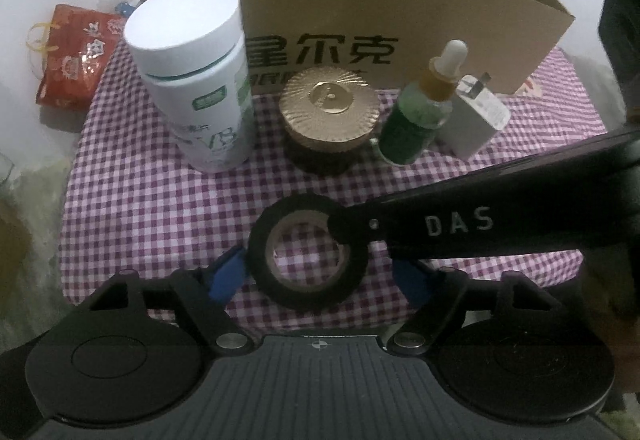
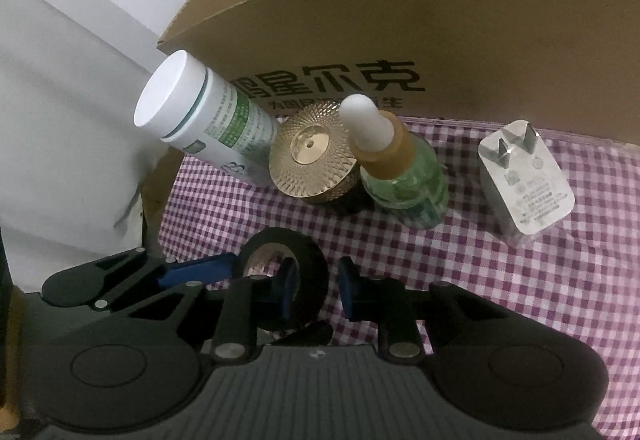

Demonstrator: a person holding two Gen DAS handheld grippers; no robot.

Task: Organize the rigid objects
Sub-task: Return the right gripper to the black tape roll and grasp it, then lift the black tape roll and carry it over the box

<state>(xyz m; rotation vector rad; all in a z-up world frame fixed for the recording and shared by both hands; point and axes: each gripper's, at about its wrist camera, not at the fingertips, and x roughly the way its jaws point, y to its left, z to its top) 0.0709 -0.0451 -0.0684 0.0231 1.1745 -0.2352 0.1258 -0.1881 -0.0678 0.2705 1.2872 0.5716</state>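
Down at the lower middle of both views lay a black tape roll (image 1: pixel 308 252), flat on the purple checked cloth (image 1: pixel 160 208). The left gripper (image 1: pixel 320 276) stood open around it, one blue finger (image 1: pixel 226 276) just left of the roll and the other at its right, partly hidden under the other tool; whether the pads touched the roll could not be told.

From the right edge of the left wrist view the right gripper's black body, marked DAS, reached in to the roll's right wall. In the right wrist view the right gripper (image 2: pixel 314 294) had one blue pad (image 2: pixel 286 290) inside the roll's hole and the other outside the rim, astride the wall of the tape roll (image 2: pixel 304 256). Its jaws were narrow, but a strip of cloth showed between the outer pad and the tape, so a firm clamp could not be confirmed.

Above the roll, across the middle of the left wrist view, stood a row: a white canister (image 1: pixel 196 80) at the left, a gold-lidded jar (image 1: pixel 330 116), a green dropper bottle (image 1: pixel 420 120), and a white plug adapter (image 1: pixel 472 120) at the right. Behind them, filling the upper frame, stood an open cardboard box (image 1: pixel 360 8). A red bag (image 1: pixel 76 56) lay at the left edge, off the cloth.
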